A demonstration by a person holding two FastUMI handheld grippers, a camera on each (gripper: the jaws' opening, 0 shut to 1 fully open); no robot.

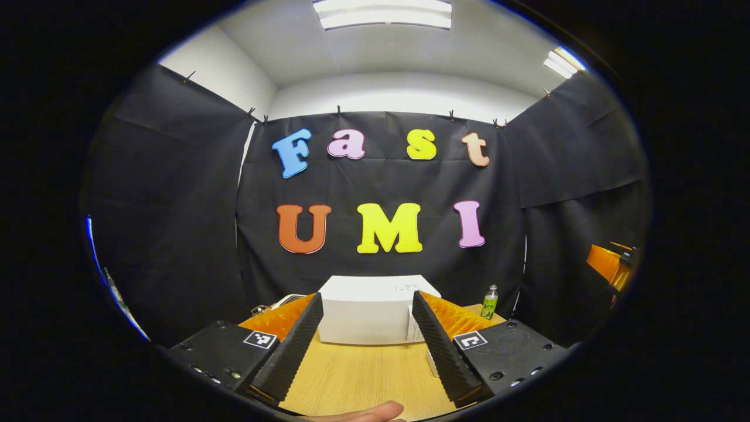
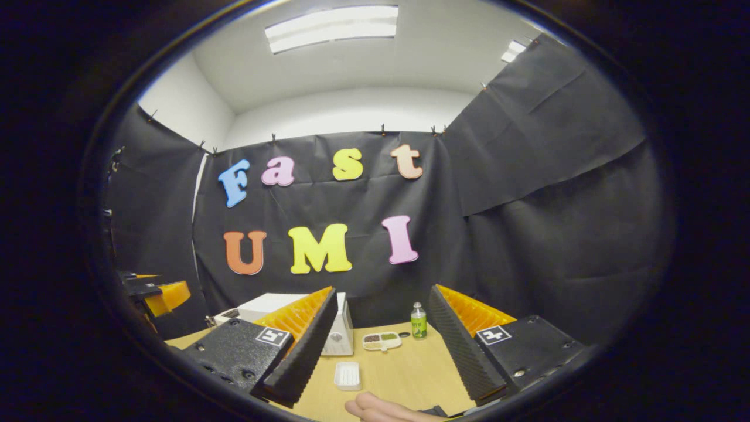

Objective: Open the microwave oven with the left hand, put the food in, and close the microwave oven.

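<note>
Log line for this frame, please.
phase: start | microwave: closed | left gripper: open, empty | right gripper: open, empty | food tray: on table

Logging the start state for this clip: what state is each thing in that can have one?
Microwave: door closed, on the table.
Bottle: upright, capped.
Food tray: on the table, not yet picked up.
White dish: flat on the table.
Left gripper: open, holding nothing.
Right gripper: open, holding nothing.
</note>
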